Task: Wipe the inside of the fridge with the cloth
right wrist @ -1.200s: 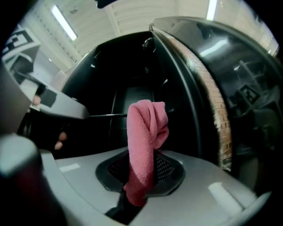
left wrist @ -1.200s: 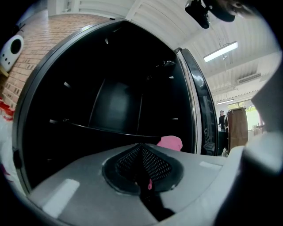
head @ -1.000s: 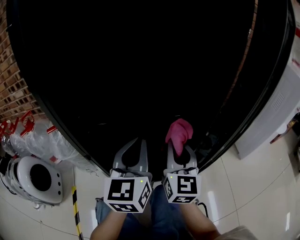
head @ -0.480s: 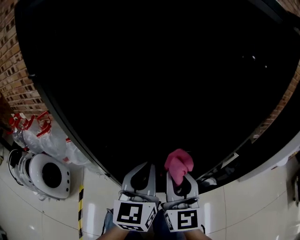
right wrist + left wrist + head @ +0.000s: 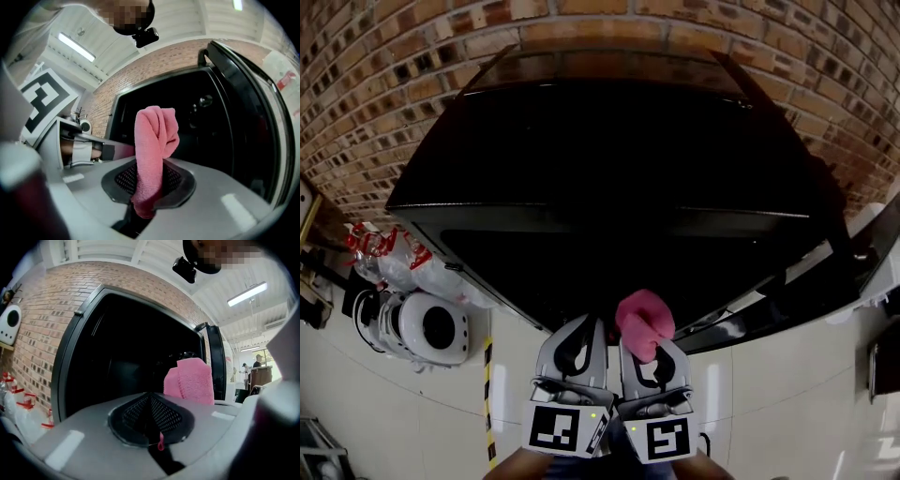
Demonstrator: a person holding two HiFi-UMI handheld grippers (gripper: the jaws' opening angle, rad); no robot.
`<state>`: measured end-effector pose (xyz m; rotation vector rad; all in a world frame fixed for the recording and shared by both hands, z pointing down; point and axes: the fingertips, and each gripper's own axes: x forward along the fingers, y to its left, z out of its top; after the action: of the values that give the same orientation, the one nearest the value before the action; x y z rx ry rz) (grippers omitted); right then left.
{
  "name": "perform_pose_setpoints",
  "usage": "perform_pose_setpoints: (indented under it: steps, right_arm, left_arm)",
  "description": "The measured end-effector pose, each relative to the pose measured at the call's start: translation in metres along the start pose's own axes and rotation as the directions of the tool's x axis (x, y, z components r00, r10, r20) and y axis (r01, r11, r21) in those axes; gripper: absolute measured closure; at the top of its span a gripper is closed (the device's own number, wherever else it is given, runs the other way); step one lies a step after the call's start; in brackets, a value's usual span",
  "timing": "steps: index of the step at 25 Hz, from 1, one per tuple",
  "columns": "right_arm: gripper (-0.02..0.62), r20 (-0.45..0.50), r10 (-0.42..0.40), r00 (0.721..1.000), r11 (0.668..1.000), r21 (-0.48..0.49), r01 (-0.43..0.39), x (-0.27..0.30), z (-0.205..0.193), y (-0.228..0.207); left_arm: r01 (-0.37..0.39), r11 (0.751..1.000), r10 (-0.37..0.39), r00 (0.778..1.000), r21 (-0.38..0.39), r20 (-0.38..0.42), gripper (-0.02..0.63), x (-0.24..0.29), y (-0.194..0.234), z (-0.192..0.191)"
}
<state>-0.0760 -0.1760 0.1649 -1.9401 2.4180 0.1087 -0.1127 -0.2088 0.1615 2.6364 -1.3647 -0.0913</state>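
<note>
Outside the fridge (image 5: 609,187) opening, the pink cloth (image 5: 644,323) stands bunched, pinched in the right tongs (image 5: 654,361). The left tongs (image 5: 579,349) are pressed together, empty, just beside. The view has pulled back within the last second, exposing the brick wall (image 5: 384,84). Judgement: no wiping contact at present.

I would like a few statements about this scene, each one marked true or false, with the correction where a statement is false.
1. The right gripper is shut on the pink cloth. True.
2. The left gripper also grips the cloth. False: its jaws are together with nothing between them.
3. The cloth lies spread flat on a shelf. False: it is bunched and stands up out of the right gripper's jaws.
4. The dark fridge stands against a brick wall. True.
5. A white rounded appliance sits on the floor at the person's right. False: it is at the person's left.
</note>
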Motion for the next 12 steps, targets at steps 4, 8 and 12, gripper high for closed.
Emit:
perform_pose_setpoints:
  steps: [4,8,12]
  right_arm:
    - [0.535,-0.016,-0.008,1.0,1.0,-0.019,0.008,-0.012,0.051,0.003]
    - [0.535,-0.029,-0.018,0.999,0.999,-0.027,0.017,-0.026,0.091,0.004]
    - [0.535,-0.055,-0.049,0.997,0.999,-0.024,0.048,-0.042,0.122,0.008]
  left_arm:
    - [0.027,0.999,-0.027,1.0,-0.024,-0.013,0.594,-0.014,-0.021,0.05]
    - [0.031,0.999,-0.032,0.999,-0.035,-0.025,0.594,-0.027,-0.039,0.087]
    - [0.038,0.998,-0.04,0.999,-0.049,-0.031,0.592,-0.043,-0.054,0.118]
